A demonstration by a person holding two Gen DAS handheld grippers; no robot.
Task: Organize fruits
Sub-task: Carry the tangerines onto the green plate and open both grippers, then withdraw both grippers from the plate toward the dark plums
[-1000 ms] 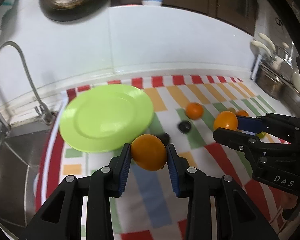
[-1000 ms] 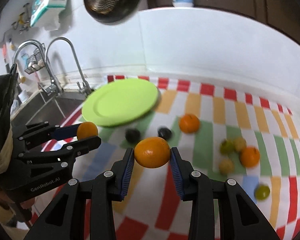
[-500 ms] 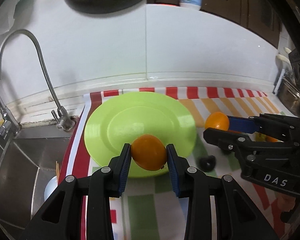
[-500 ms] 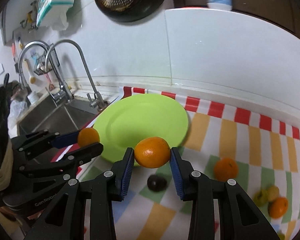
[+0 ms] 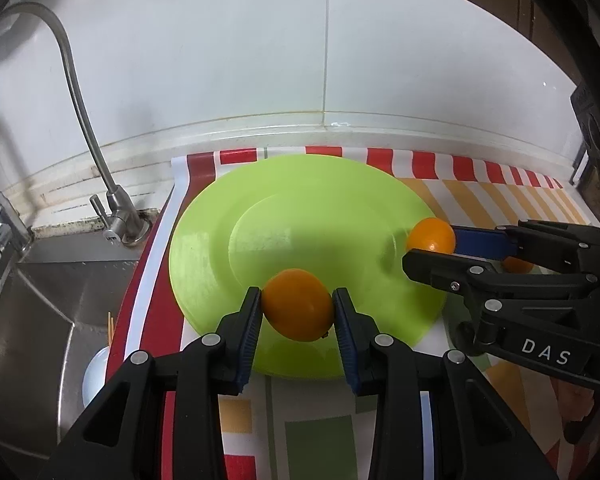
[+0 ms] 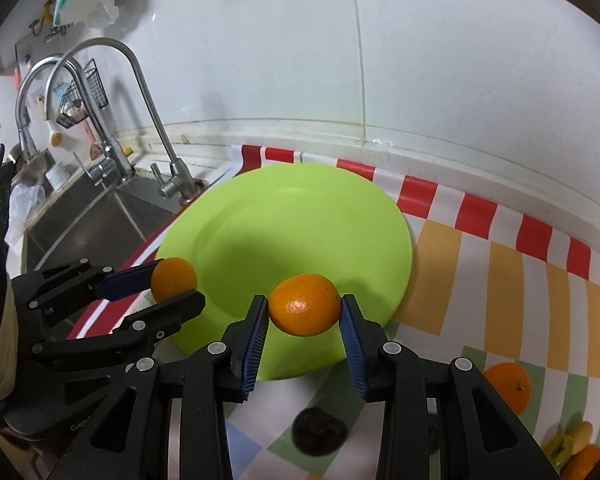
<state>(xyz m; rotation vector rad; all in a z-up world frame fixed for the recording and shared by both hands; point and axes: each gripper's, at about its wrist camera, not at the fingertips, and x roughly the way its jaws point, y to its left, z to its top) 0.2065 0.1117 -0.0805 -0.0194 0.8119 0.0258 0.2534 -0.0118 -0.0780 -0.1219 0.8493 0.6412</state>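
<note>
We note the left tool (image 5: 296, 312) opening around an orange (image 5: 298, 305) above the green plate (image 5: 220, 240); right tool (image 5: 430, 246) clamps a second orange (image 5: 431, 236).

You face a white tiled wall (image 5: 240, 60) with a raised ledge at its foot; a curved steel tap (image 5: 80, 92) stands to your left over a steel sink (image 5: 40, 320); a checked cloth (image 6: 500, 280) in red, orange and green covers the counter; a wire rack (image 6: 80, 96) hangs beyond the taps; dark cabinets (image 5: 540, 8) sit upper right.

Orange fruit (image 5: 298, 304), lime plate (image 5: 300, 196), striped cloth (image 6: 500, 248).
</note>
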